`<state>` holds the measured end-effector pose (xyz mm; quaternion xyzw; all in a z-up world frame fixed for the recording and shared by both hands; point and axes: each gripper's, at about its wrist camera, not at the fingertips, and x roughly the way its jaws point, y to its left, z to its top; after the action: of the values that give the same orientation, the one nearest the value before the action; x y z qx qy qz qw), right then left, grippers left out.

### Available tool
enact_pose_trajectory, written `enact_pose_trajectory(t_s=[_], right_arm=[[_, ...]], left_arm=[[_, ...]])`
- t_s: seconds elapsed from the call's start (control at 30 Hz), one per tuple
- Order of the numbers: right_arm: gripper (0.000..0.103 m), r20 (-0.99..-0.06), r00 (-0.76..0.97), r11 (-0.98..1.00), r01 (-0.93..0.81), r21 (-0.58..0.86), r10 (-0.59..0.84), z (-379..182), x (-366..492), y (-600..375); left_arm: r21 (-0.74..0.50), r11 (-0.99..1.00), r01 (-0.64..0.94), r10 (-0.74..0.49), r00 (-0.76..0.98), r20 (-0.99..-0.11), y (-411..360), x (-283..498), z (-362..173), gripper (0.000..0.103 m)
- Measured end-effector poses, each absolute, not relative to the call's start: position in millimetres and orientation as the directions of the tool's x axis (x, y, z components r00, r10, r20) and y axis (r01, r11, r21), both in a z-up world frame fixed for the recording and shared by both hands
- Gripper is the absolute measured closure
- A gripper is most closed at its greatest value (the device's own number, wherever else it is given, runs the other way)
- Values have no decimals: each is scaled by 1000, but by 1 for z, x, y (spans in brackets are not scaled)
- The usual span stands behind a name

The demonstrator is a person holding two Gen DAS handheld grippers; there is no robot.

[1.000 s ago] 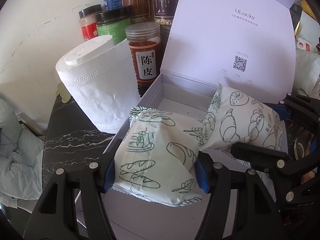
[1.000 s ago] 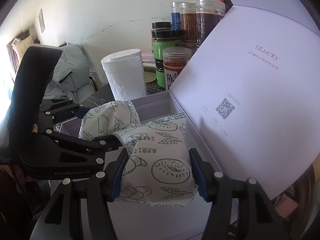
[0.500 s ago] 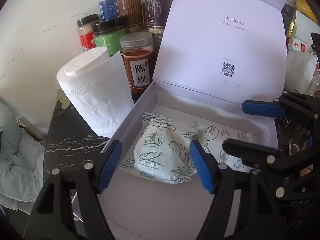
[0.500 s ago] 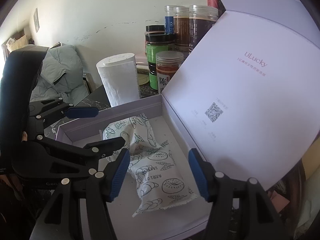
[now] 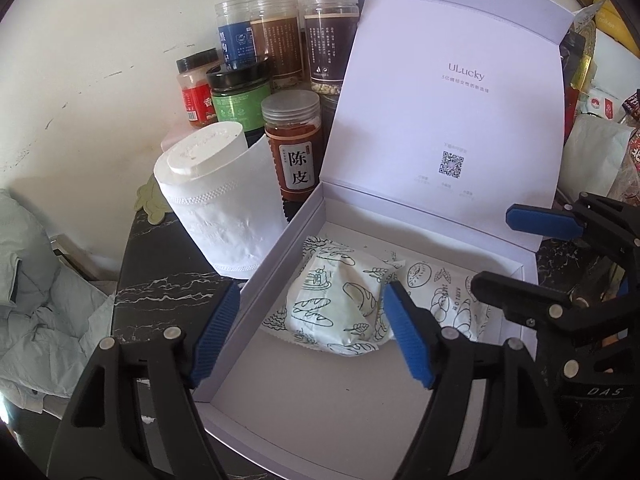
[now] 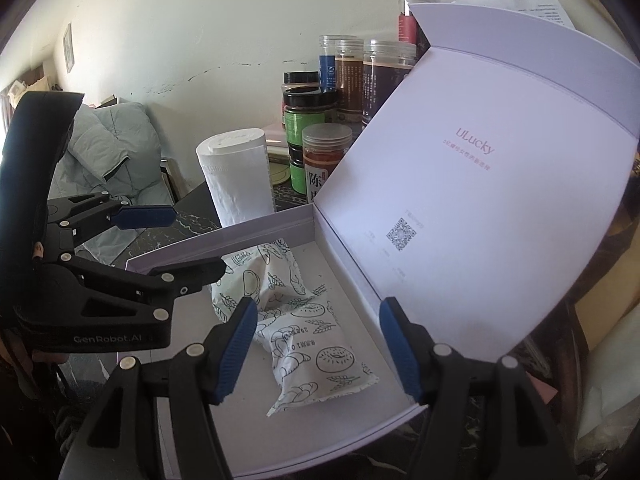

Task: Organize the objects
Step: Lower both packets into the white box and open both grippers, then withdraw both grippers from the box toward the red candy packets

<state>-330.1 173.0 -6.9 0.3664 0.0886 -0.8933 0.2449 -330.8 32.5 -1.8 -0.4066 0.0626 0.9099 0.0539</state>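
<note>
Two printed snack packets lie released inside an open lavender gift box.

The left packet (image 5: 340, 308) and the right packet (image 6: 320, 360) touch on the floor of the box (image 5: 280, 240). A second ago each was clamped; now the left gripper (image 5: 312, 332) and right gripper (image 6: 316, 344) hang above with jaws parted and empty, the right's just widening. Both look placed. A paper roll (image 5: 216, 200) and jars (image 5: 296, 148) stand beside the box.
</note>
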Motion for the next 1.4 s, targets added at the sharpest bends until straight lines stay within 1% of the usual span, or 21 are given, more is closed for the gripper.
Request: enact_pose_trajectory(t_s=[0.4,0.87,1.0,1.2,1.4], right_arm=[[29,-652,-670,-874,486,-23,-356,30,-291,177],[28,-605,-724,-894,446,-44,-331,69,-228,192],[28,-593,-734,-901,433,-36,-330,78,-210,199],[28,-574,-749,-903,427,-35,-332,89,-183,206],[28,-563,-760,-908,417,-41,-323,91,-158,213]], left_arm=[[71,-989,-128,40,-706,-707,26,-299,31,27],[130,-985,-114,4,-768,-641,37,-227,76,23],[113,-987,-117,17,-765,-644,38,-210,83,22],[103,-986,-128,35,-779,-626,41,-181,95,22],[107,-987,-118,29,-795,-606,45,-159,103,19]])
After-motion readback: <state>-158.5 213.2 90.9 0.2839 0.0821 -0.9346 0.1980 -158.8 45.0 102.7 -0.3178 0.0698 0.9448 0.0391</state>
